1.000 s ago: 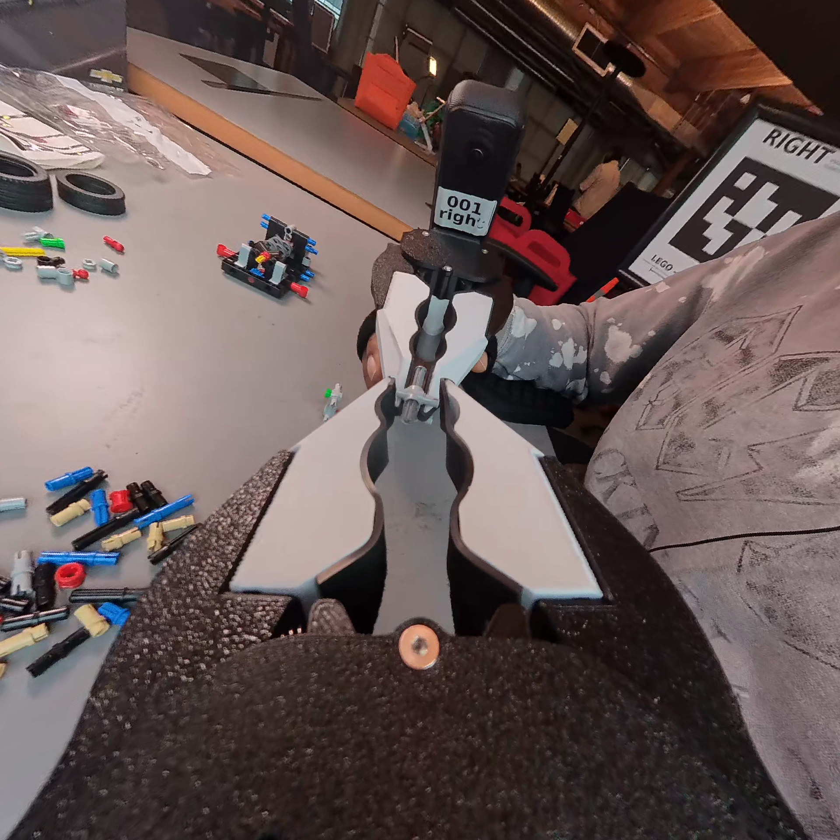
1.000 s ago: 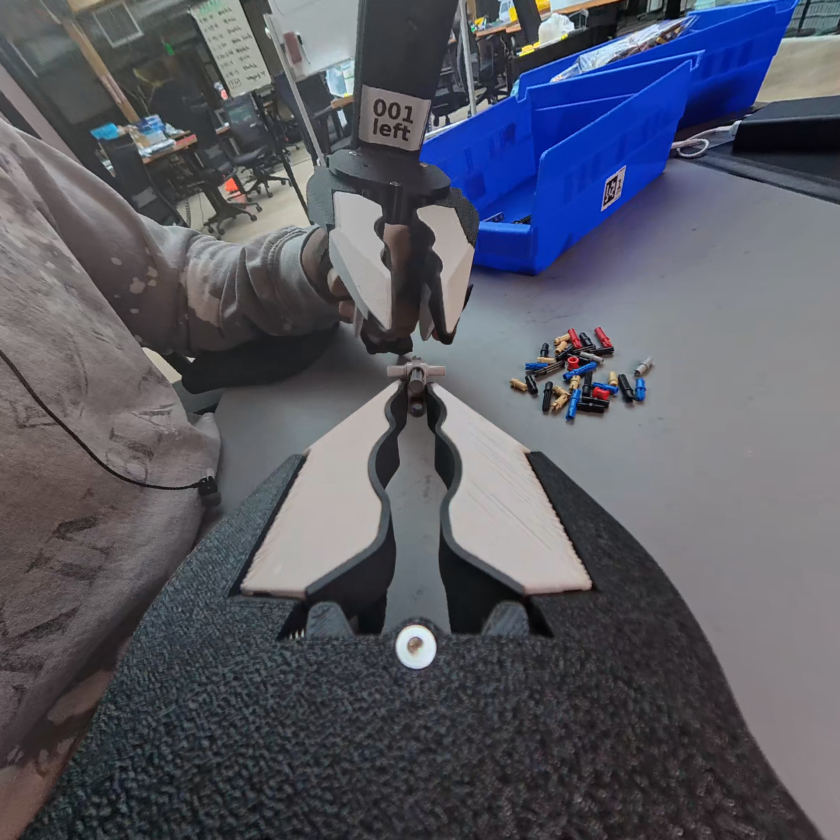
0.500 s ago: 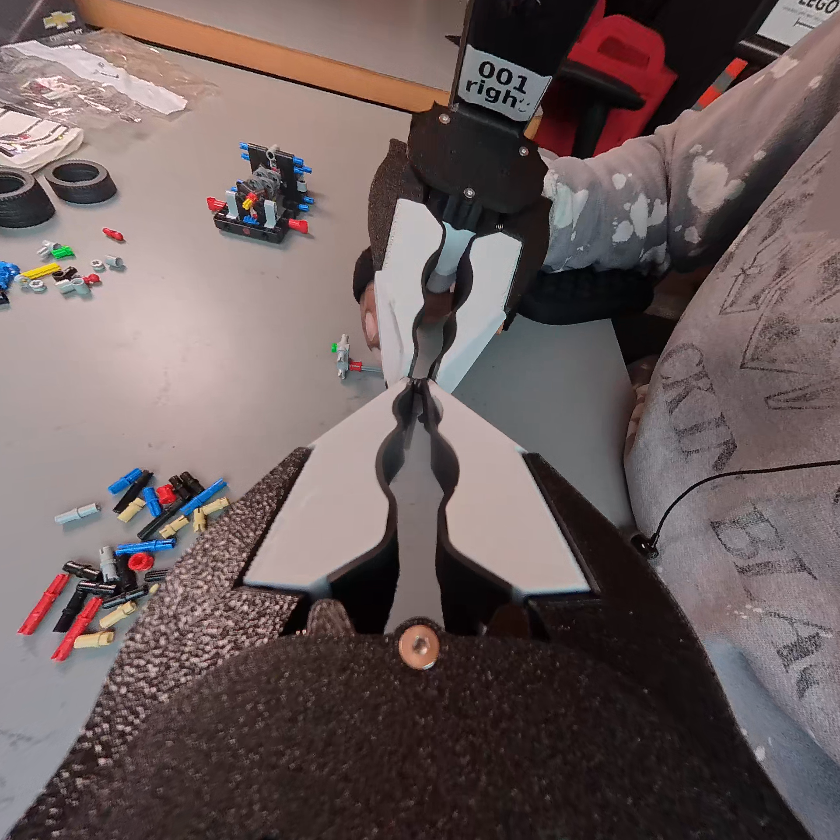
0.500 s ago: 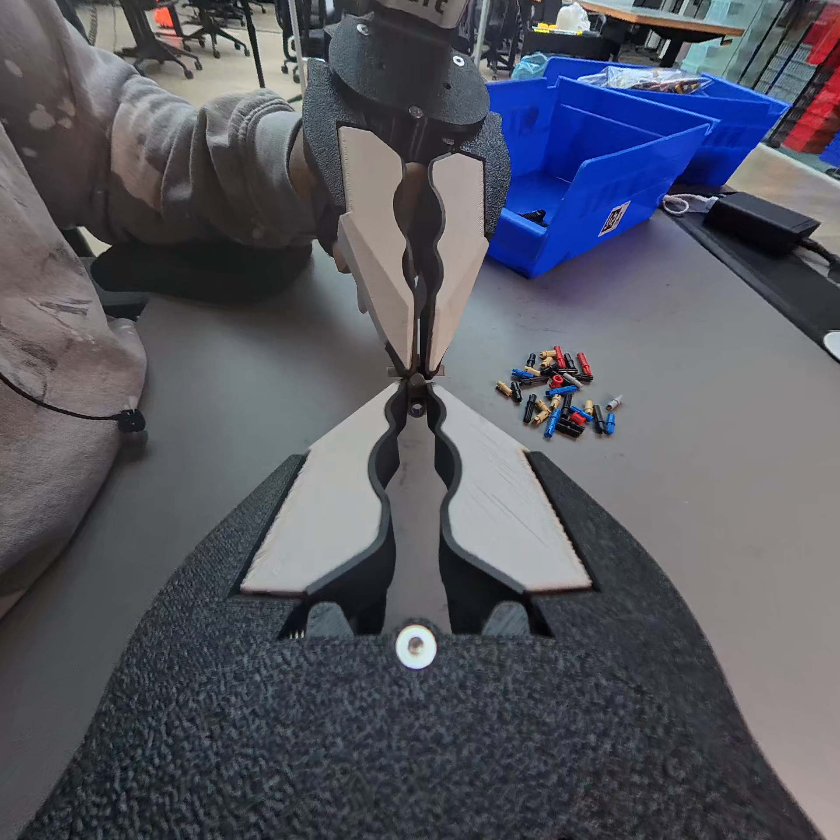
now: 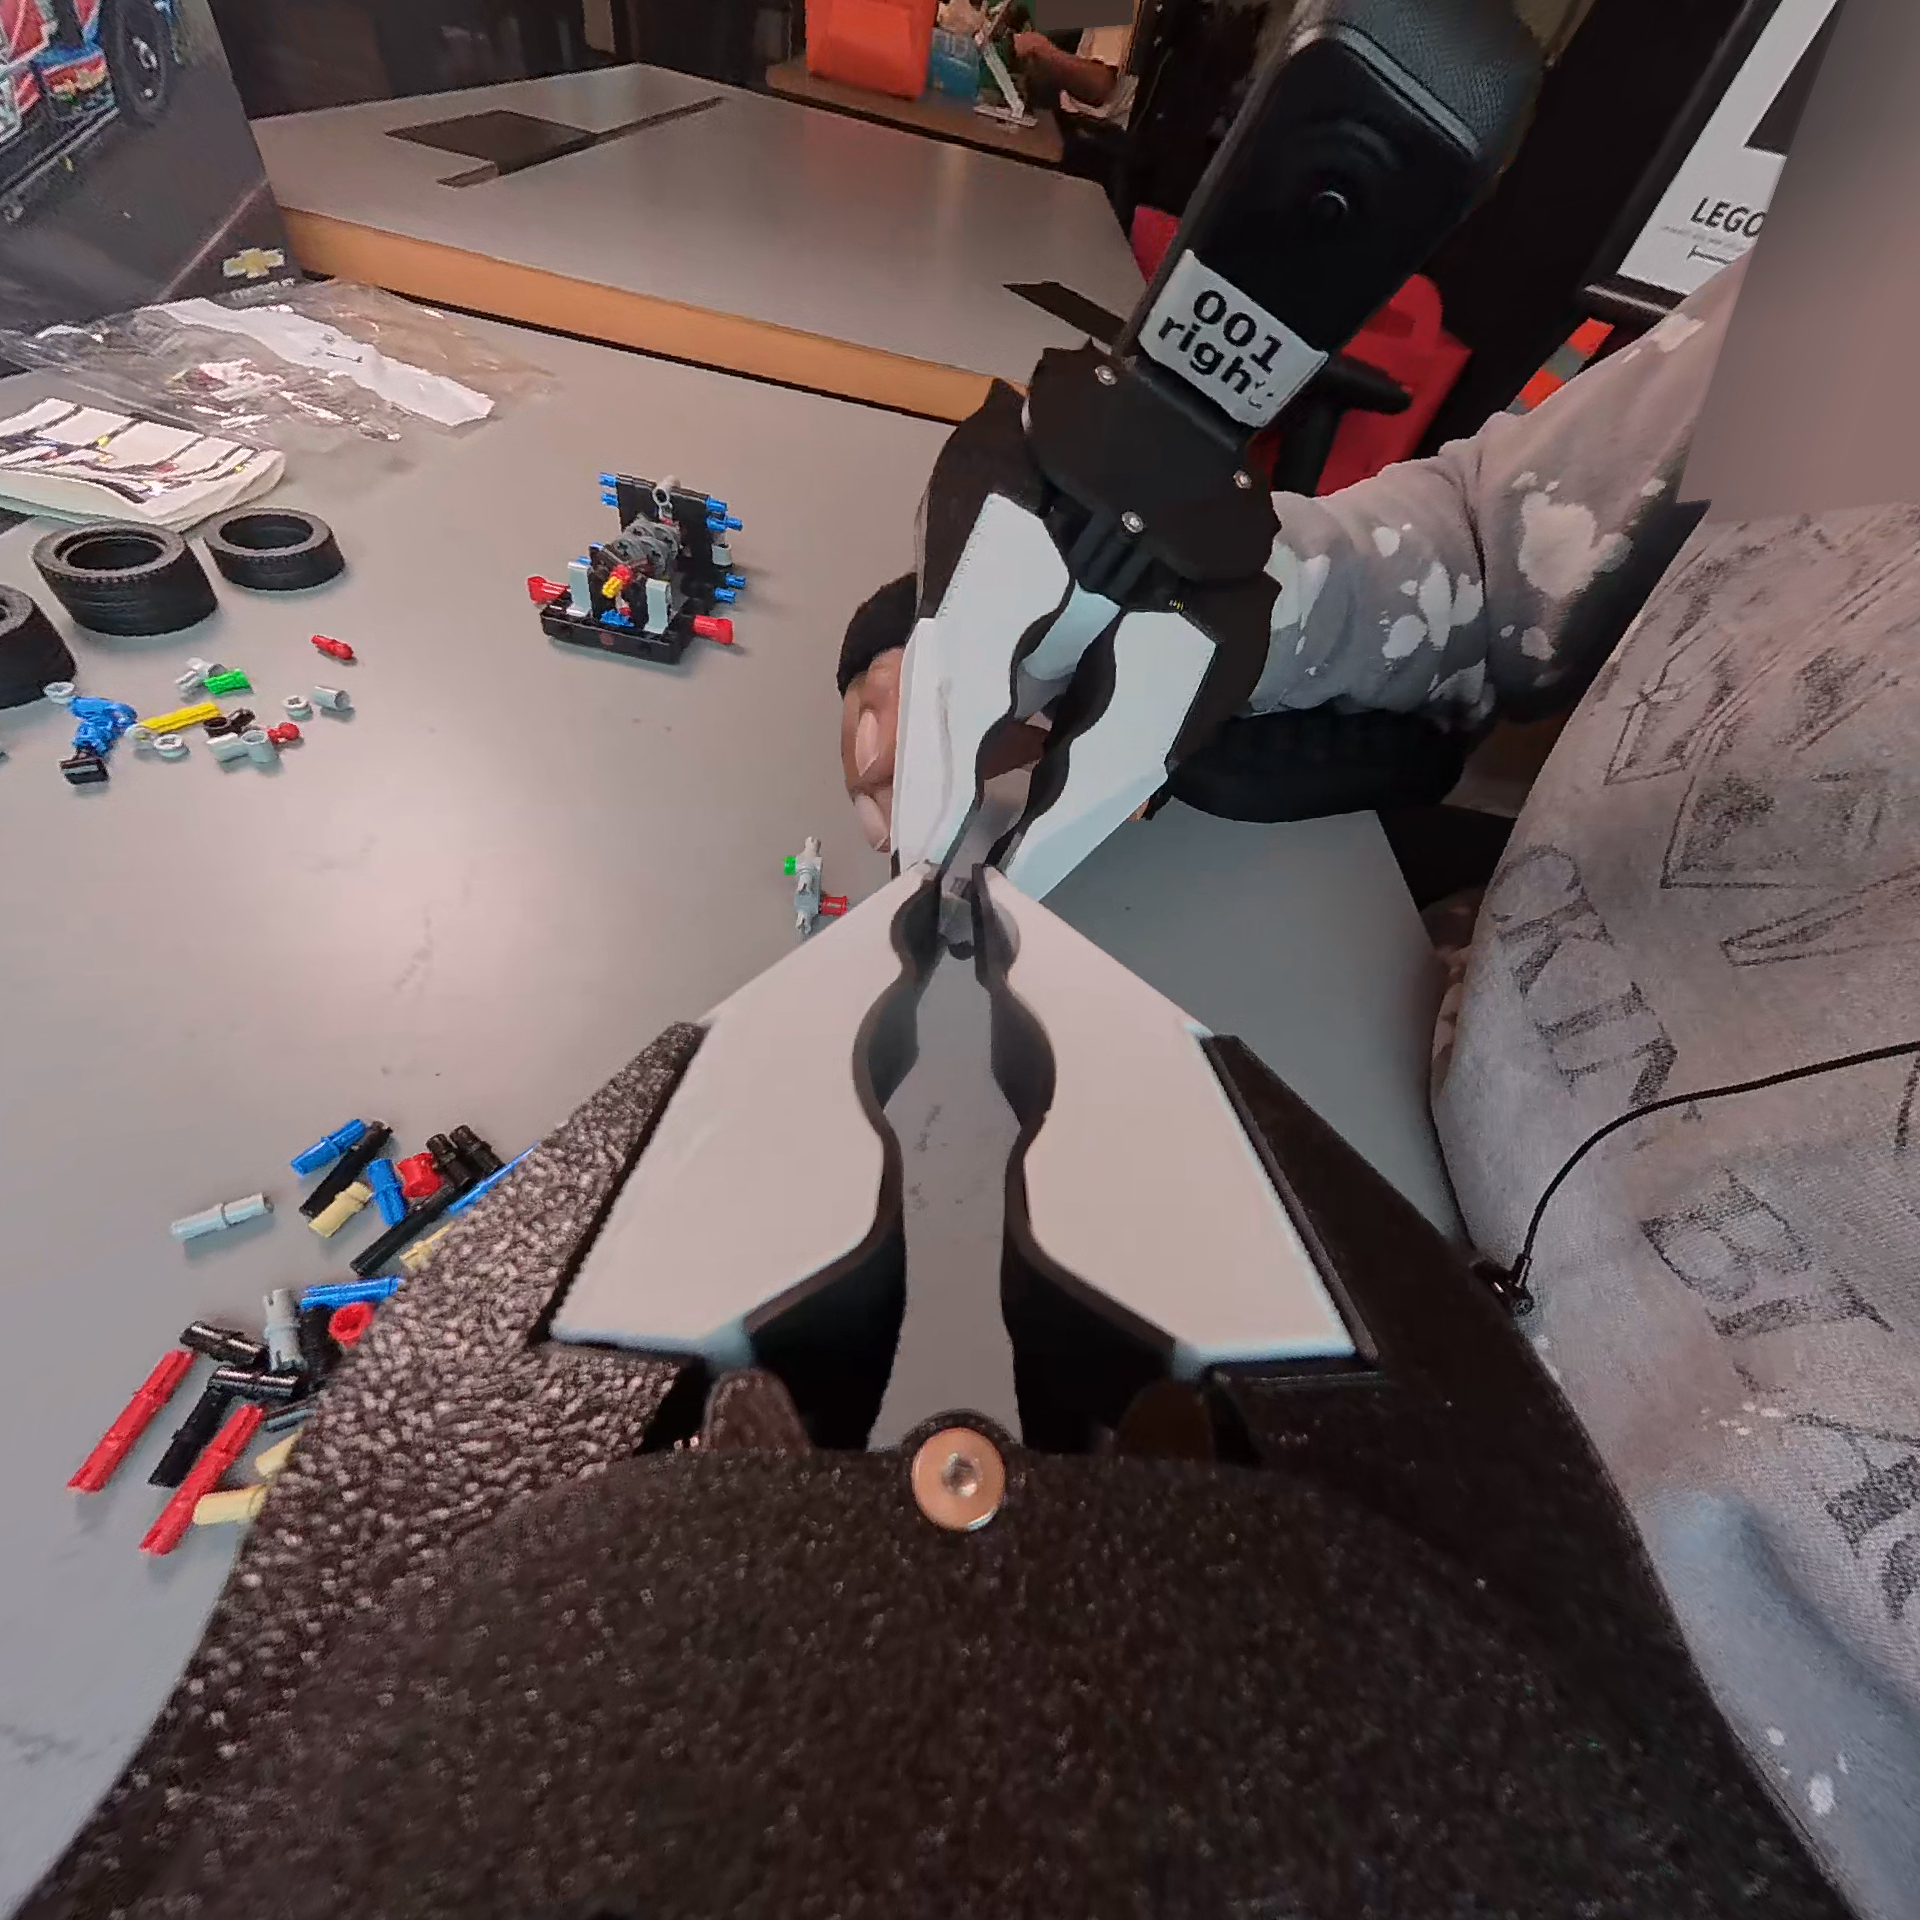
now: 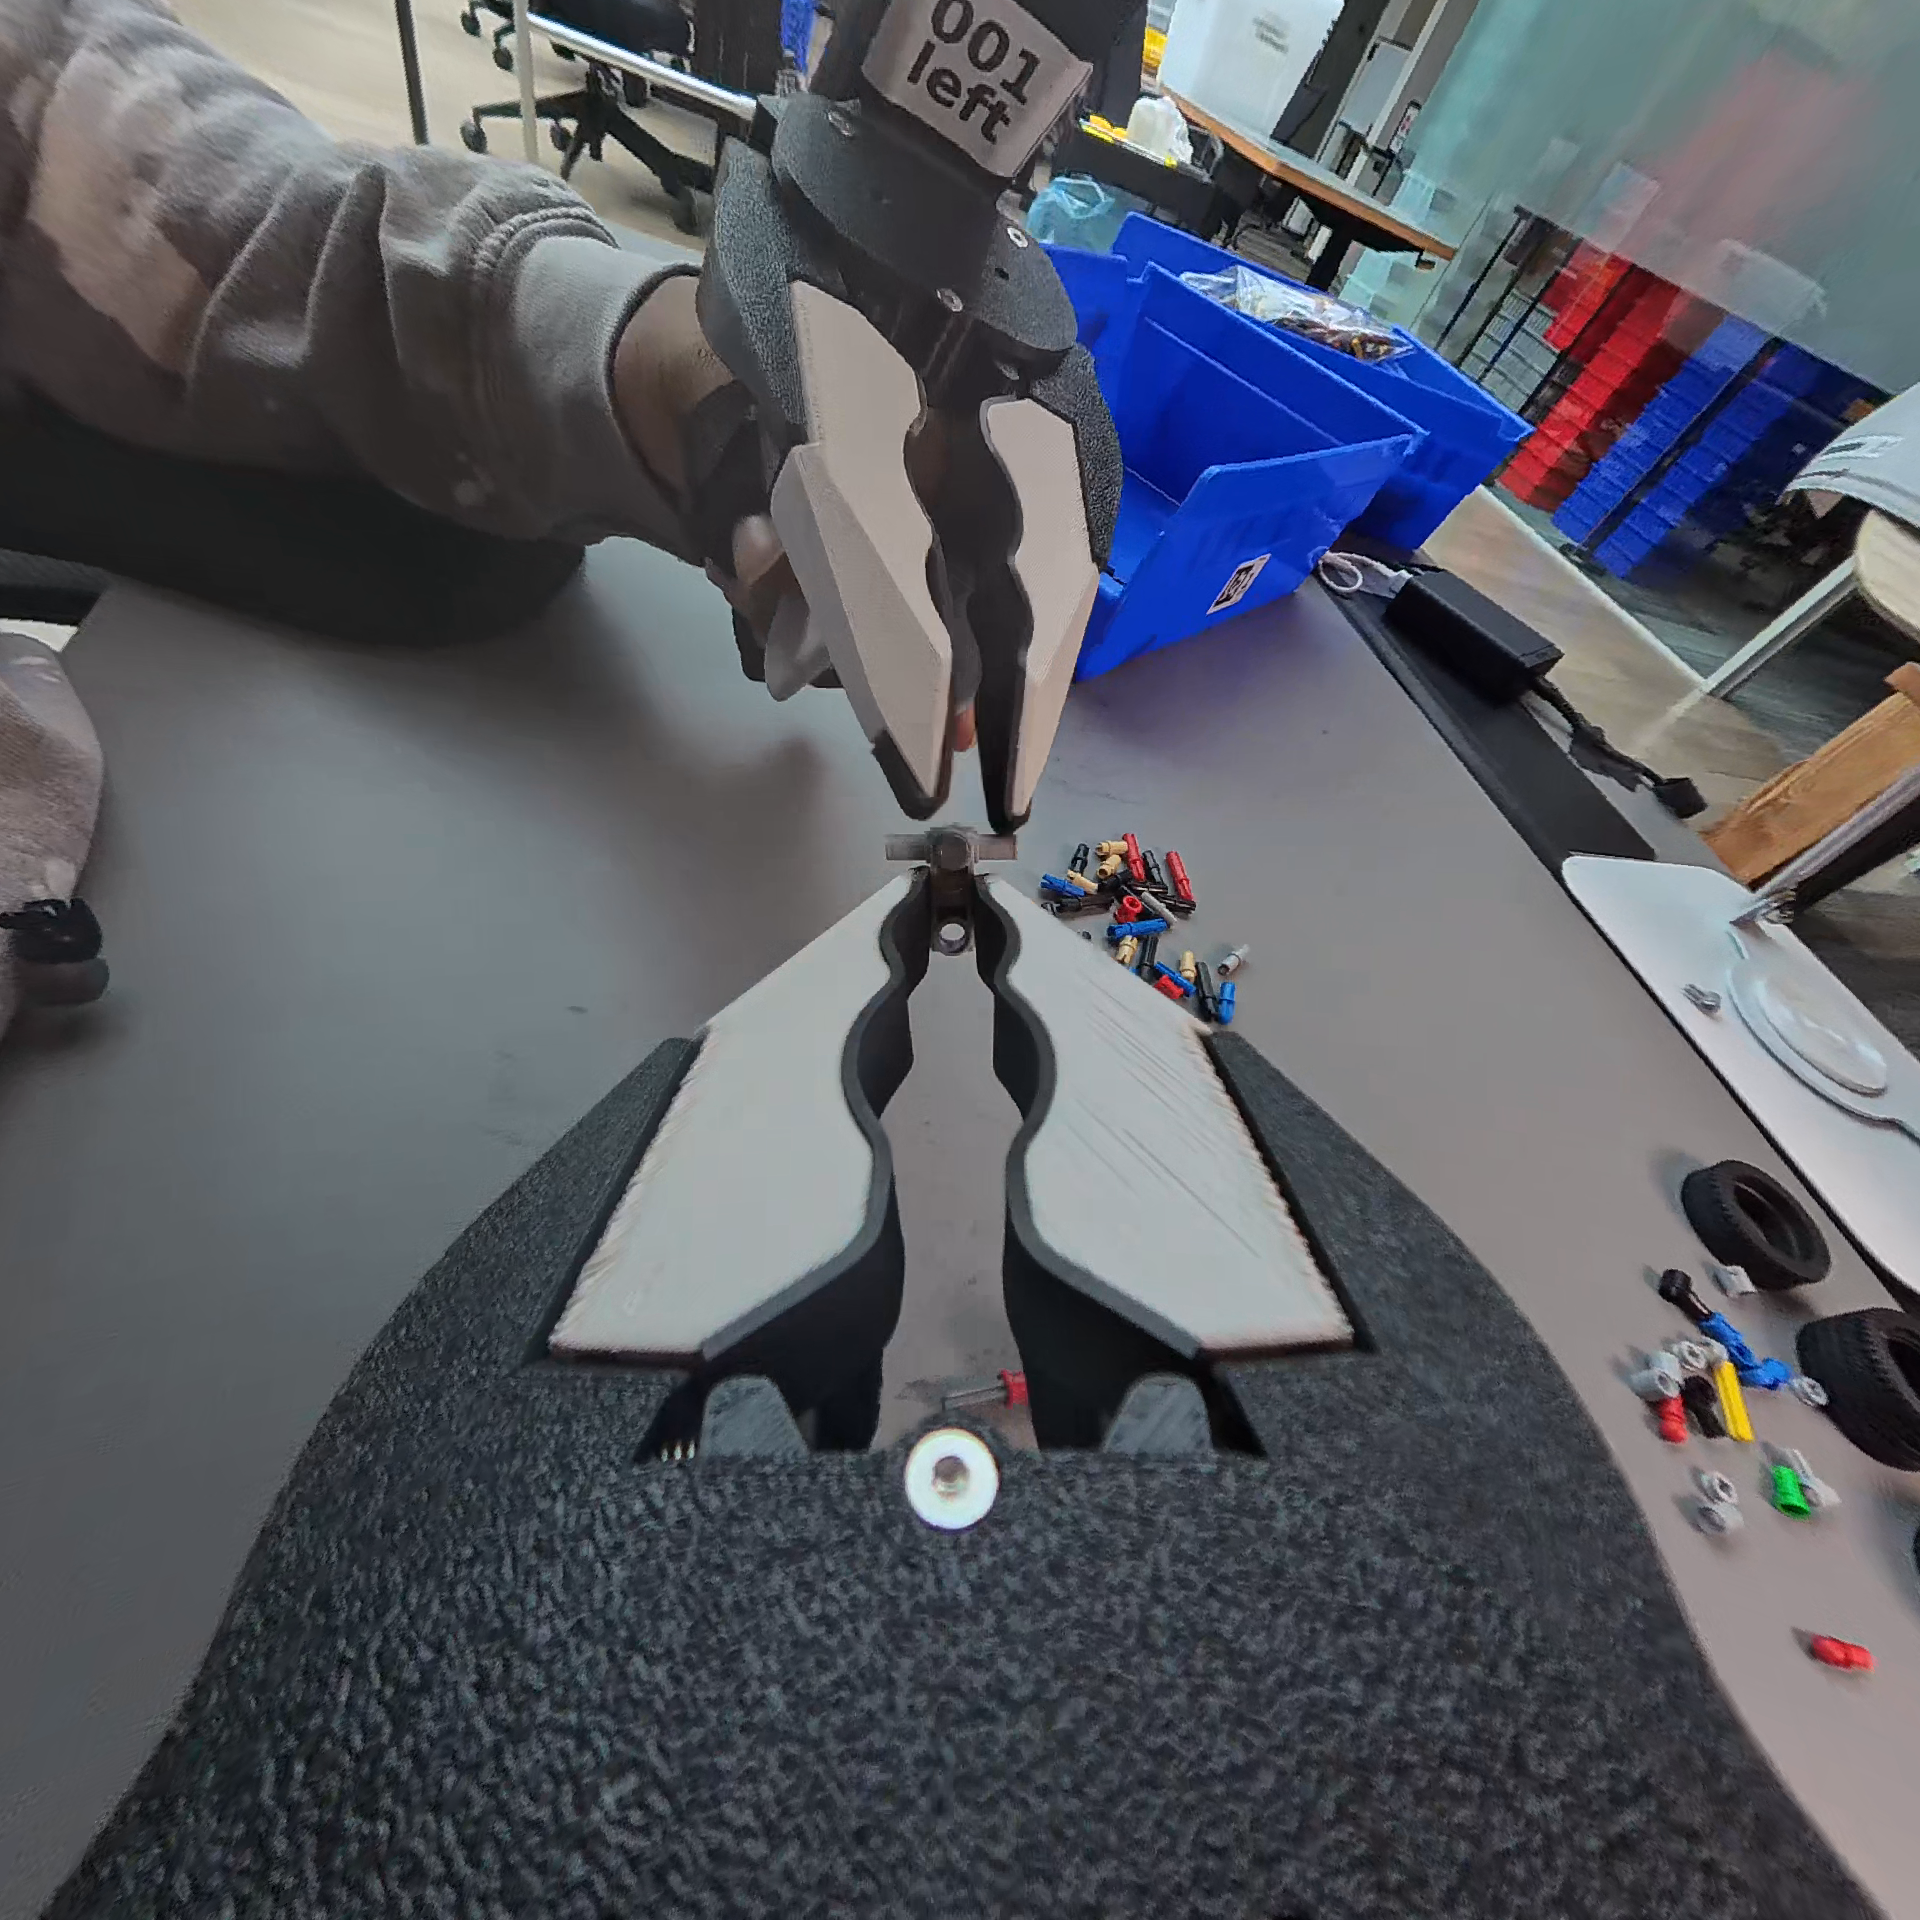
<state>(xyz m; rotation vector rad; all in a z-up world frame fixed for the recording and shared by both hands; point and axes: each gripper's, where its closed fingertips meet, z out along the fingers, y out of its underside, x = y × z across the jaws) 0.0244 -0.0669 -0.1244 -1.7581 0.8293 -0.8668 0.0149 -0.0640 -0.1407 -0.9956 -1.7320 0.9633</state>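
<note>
my right tongs (image 6: 951,883) pinch a small grey connector piece (image 6: 951,868), its lower end hidden between the tips. my left tongs (image 6: 966,810) hang just above it, tips a little apart, holding nothing. from the left tongs' camera the piece (image 5: 958,902) is mostly hidden. loose pins (image 6: 1138,914) lie to the right on the grey table (image 6: 416,831).

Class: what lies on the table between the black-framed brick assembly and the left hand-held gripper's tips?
One small grey piece with green and red ends lies there, between the assembly and the left hand-held gripper; the left wrist view shows it.
</note>
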